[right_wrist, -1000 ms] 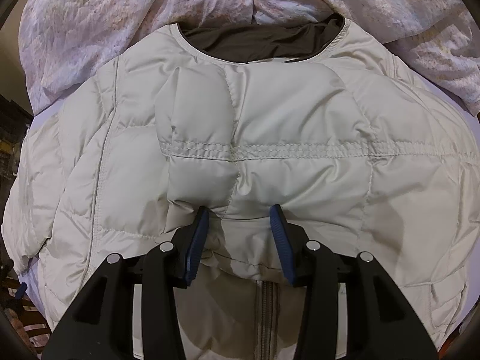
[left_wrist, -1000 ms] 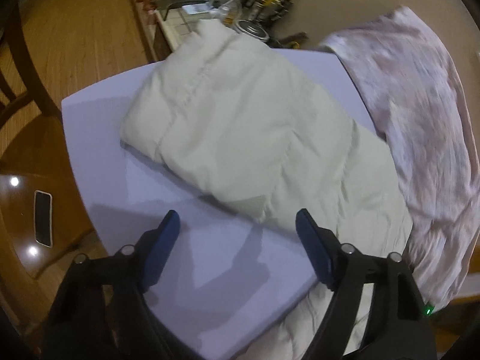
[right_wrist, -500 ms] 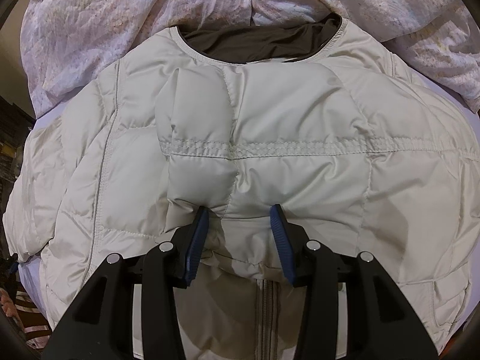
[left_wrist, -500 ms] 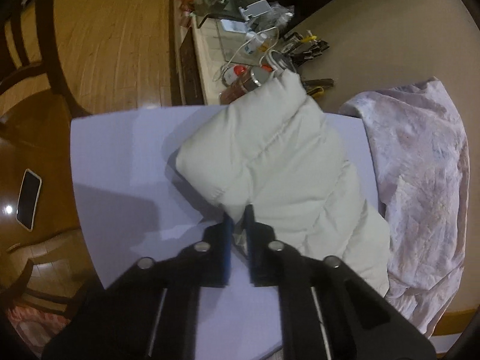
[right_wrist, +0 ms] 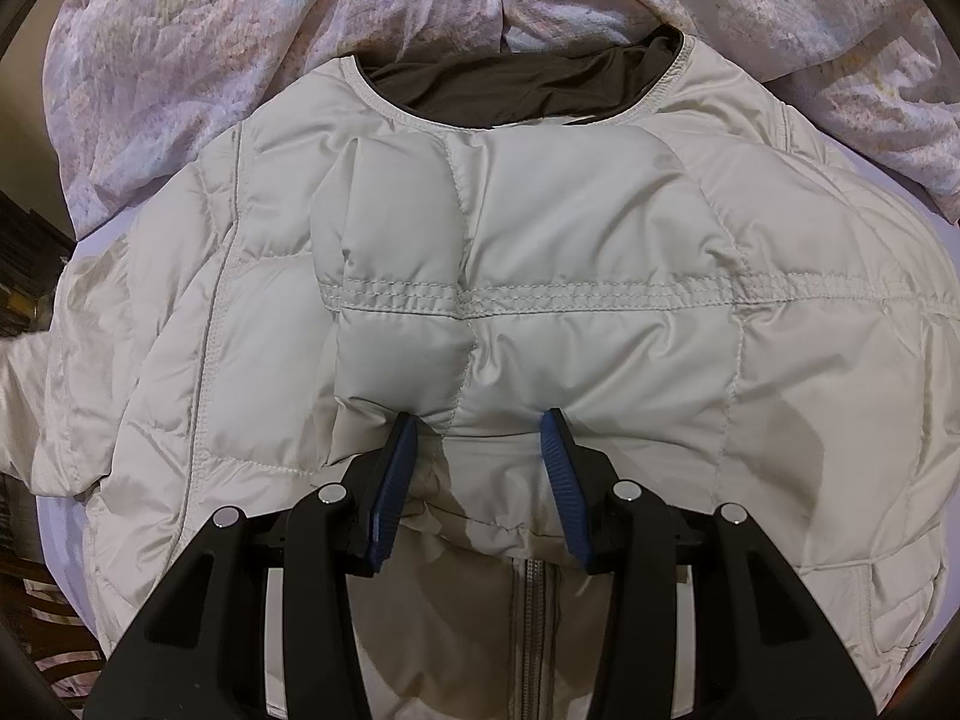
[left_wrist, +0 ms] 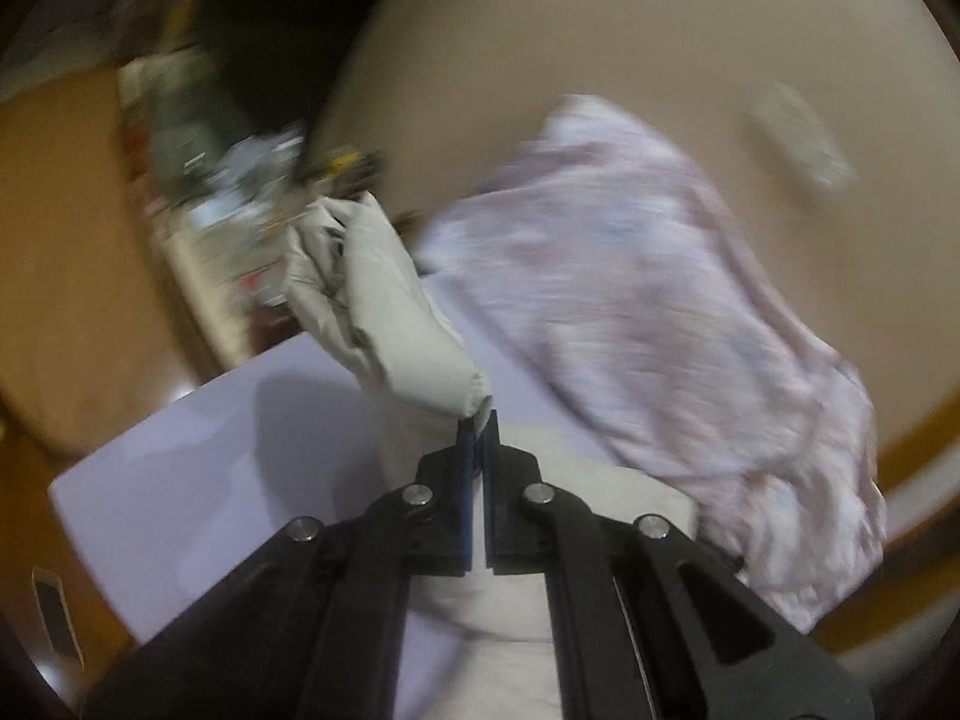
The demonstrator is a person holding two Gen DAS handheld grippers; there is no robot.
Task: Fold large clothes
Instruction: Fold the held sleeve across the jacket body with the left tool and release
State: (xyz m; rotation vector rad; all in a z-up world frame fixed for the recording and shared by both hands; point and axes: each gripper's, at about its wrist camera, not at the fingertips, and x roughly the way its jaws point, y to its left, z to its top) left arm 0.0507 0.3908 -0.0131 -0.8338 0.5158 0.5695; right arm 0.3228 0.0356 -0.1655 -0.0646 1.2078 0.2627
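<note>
The puffy cream jacket (right_wrist: 540, 276) is spread flat on the table (right_wrist: 60, 516), with its dark-lined collar (right_wrist: 516, 90) at 12 o'clock. A soft fold of the jacket is seen right at the tips of the right gripper (right_wrist: 477, 426), between its two blue fingers (right_wrist: 393, 480). These fingers are spread apart and nothing is squeezed by them. The zipper (right_wrist: 531, 630) is seen just under them, at 6 o'clock.

In the blurry left view, the left gripper (left_wrist: 478, 420) is pressed tight on the end of the sleeve (left_wrist: 384, 312). The sleeve is held up off the table and points toward 11 o'clock. A pink flowery cloth (left_wrist: 660, 336) is seen at 2 o'clock.
</note>
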